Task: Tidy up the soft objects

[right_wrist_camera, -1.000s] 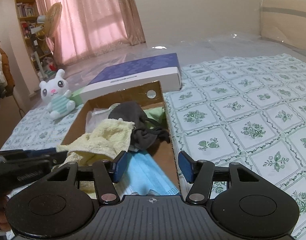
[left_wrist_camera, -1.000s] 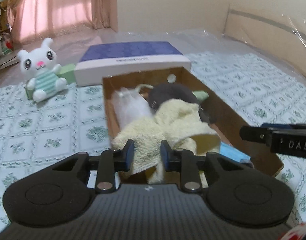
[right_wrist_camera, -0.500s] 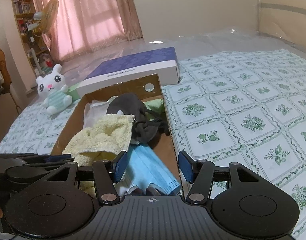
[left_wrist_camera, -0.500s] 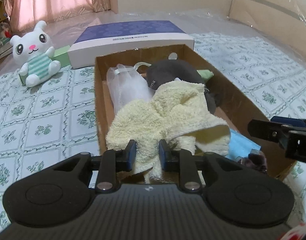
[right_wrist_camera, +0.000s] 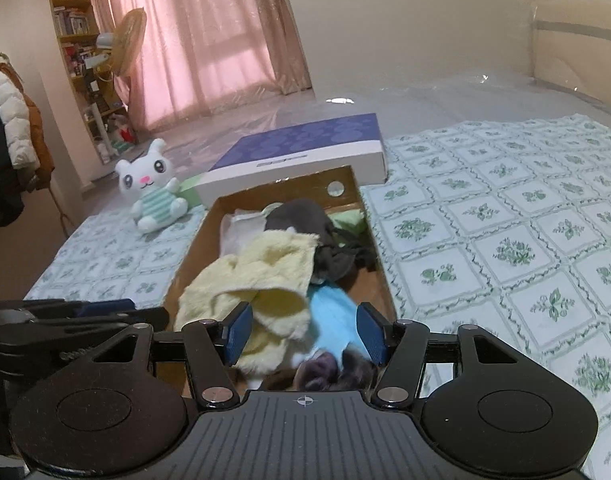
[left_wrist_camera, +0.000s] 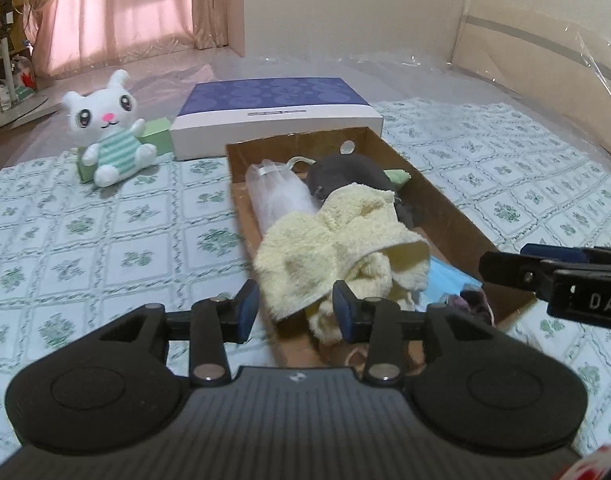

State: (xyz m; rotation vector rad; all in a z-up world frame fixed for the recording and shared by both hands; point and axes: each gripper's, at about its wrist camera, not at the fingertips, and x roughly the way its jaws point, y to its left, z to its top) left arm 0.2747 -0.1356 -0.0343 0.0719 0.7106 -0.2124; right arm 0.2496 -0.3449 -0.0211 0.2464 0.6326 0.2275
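Observation:
A brown cardboard box (left_wrist_camera: pixel 457 216) (right_wrist_camera: pixel 381 276) lies on the patterned bedspread. It holds a yellow towel (left_wrist_camera: pixel 337 248) (right_wrist_camera: pixel 257 276), a white mesh pouch (left_wrist_camera: pixel 277 192), a dark grey cloth (left_wrist_camera: pixel 353 172) (right_wrist_camera: pixel 305 220), a green item (left_wrist_camera: pixel 399 176) and a blue face mask (left_wrist_camera: pixel 445 276) (right_wrist_camera: pixel 333 316). My left gripper (left_wrist_camera: pixel 295 310) is open, its jaws on either side of the towel's near edge. My right gripper (right_wrist_camera: pixel 305 332) is open above the mask and a dark item at the box's near end.
A white plush rabbit (left_wrist_camera: pixel 105 128) (right_wrist_camera: pixel 153 188) sits on a green block (left_wrist_camera: pixel 155 134) at the far left. A flat purple-and-white box (left_wrist_camera: pixel 273 114) (right_wrist_camera: pixel 305 156) lies behind the cardboard box. Plastic sheeting covers the bed beyond.
My left gripper has opened, letting go of the yellow towel, which now rests in the box. It has drawn back slightly. My right gripper stays open near the box's near end.

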